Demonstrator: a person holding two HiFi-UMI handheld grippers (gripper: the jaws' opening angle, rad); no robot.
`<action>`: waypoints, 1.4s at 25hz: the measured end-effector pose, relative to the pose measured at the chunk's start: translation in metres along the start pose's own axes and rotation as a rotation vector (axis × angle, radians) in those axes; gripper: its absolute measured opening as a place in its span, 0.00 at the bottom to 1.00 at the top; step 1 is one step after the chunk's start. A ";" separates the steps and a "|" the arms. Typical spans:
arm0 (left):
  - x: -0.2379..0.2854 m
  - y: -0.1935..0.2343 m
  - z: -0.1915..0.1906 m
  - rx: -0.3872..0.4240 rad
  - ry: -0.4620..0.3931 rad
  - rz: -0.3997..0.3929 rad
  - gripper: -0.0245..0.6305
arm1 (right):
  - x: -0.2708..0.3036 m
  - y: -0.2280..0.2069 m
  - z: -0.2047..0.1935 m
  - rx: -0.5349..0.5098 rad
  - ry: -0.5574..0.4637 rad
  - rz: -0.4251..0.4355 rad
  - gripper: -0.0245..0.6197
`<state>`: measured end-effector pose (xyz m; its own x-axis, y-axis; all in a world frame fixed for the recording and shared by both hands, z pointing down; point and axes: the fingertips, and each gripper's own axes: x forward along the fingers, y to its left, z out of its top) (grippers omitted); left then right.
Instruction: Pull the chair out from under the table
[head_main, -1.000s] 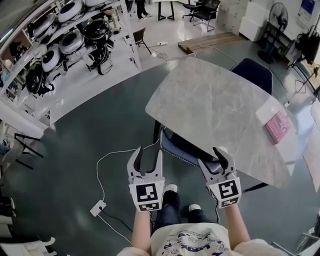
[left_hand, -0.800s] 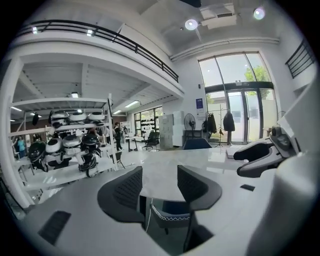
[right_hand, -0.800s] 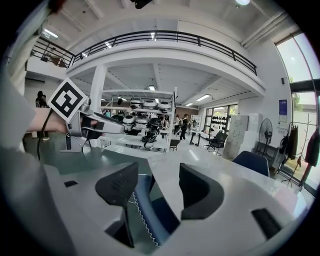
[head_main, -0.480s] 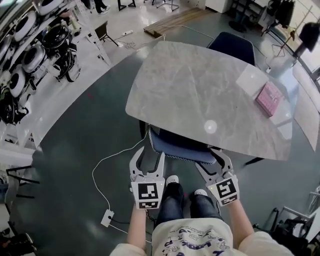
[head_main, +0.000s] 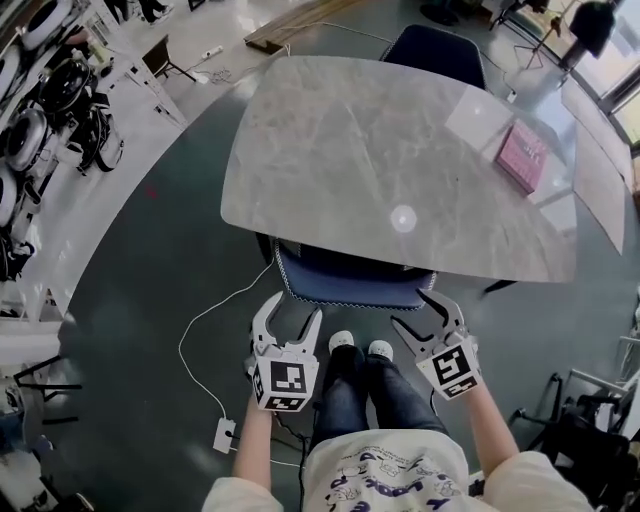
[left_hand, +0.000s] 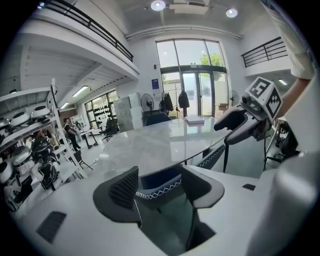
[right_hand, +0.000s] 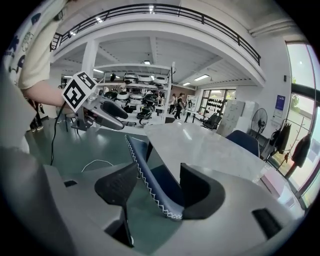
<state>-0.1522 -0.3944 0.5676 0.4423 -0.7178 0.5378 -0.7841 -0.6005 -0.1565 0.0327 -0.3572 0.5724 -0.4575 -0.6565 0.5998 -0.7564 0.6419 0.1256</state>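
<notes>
A dark blue chair (head_main: 345, 282) with white zigzag stitching is tucked under the near edge of the grey marble table (head_main: 380, 150). My left gripper (head_main: 290, 318) hangs just in front of the backrest's left end, its jaws opening. In the left gripper view the chair's top edge (left_hand: 156, 189) shows between the left gripper's (left_hand: 160, 179) dark pads, untouched. My right gripper (head_main: 414, 311) is at the backrest's right end, jaws also opening. In the right gripper view the chair's stitched rim (right_hand: 146, 172) runs between the right gripper's (right_hand: 157, 175) pads without being pinched.
A second blue chair (head_main: 436, 50) stands at the table's far side. A pink book (head_main: 522, 158) lies on the table's right. A white cable and power strip (head_main: 225, 435) lie on the floor at left. Racks of gear (head_main: 50, 100) line the left. The person's shoes (head_main: 352, 346) stand behind the chair.
Both grippers have sunk and closed in on the chair's backrest, with their jaws spread a little wider. The head view has moved closer over the table.
</notes>
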 end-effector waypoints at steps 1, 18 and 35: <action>0.004 -0.003 -0.005 0.010 0.011 -0.013 0.46 | 0.001 -0.002 -0.006 -0.017 0.004 0.005 0.47; 0.059 0.001 -0.059 0.192 0.141 -0.214 0.52 | 0.044 -0.008 -0.070 -0.212 0.142 0.056 0.47; 0.090 -0.022 -0.068 0.389 0.151 -0.389 0.42 | 0.064 -0.015 -0.089 -0.291 0.176 0.078 0.33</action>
<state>-0.1249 -0.4220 0.6764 0.5770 -0.3763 0.7249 -0.3452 -0.9167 -0.2011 0.0563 -0.3735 0.6787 -0.4018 -0.5385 0.7407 -0.5457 0.7904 0.2786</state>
